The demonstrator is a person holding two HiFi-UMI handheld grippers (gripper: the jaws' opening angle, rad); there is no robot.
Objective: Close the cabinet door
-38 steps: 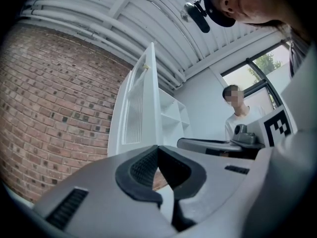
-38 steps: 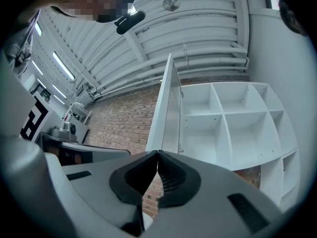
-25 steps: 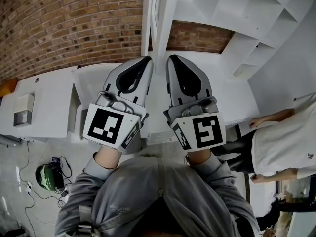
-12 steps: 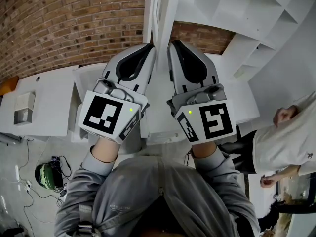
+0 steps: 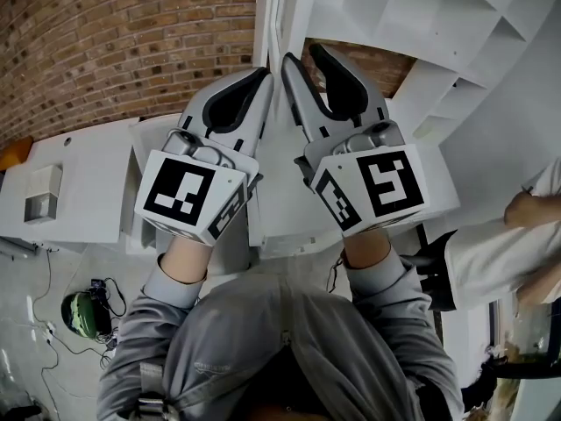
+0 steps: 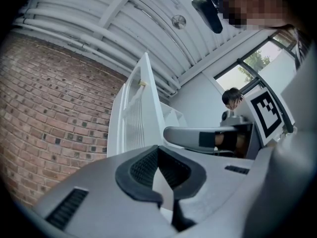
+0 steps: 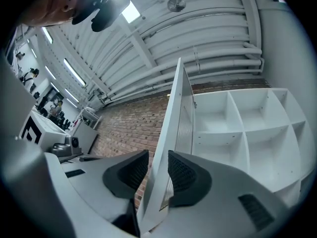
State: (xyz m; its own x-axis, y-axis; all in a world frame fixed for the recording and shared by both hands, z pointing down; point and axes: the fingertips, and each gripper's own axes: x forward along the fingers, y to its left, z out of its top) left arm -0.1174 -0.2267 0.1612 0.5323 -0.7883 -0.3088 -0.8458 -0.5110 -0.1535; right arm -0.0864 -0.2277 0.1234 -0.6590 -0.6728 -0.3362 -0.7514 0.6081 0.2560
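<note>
Before the white shelves [image 5: 456, 24], the edge of the open cabinet door [image 7: 174, 123] was flanked, untouched, by the just-opened jaws of the right tool [image 5: 301, 55]; the left tool [image 5: 263, 75] was pressed together. A flat, steady push was advised.

This is looking like a lab or test studio set up in an industrial hall. A brick wall [image 5: 105, 42] is running behind the cabinet [image 5: 491, 24], whose shelves [image 7: 218, 133] are showing white and open. Above the cabinet, pipes [image 7: 223, 66] and strip lights [image 7: 74, 72] are running along a ribbed white ceiling [image 7: 198, 19]. Left of the cabinet, white tables [image 5: 88, 174] are standing, with cables [image 5: 103, 289] trailing over the floor [image 5: 26, 279] beside them. Right of the cabinet, a person [image 5: 491, 253] is standing by.
</note>
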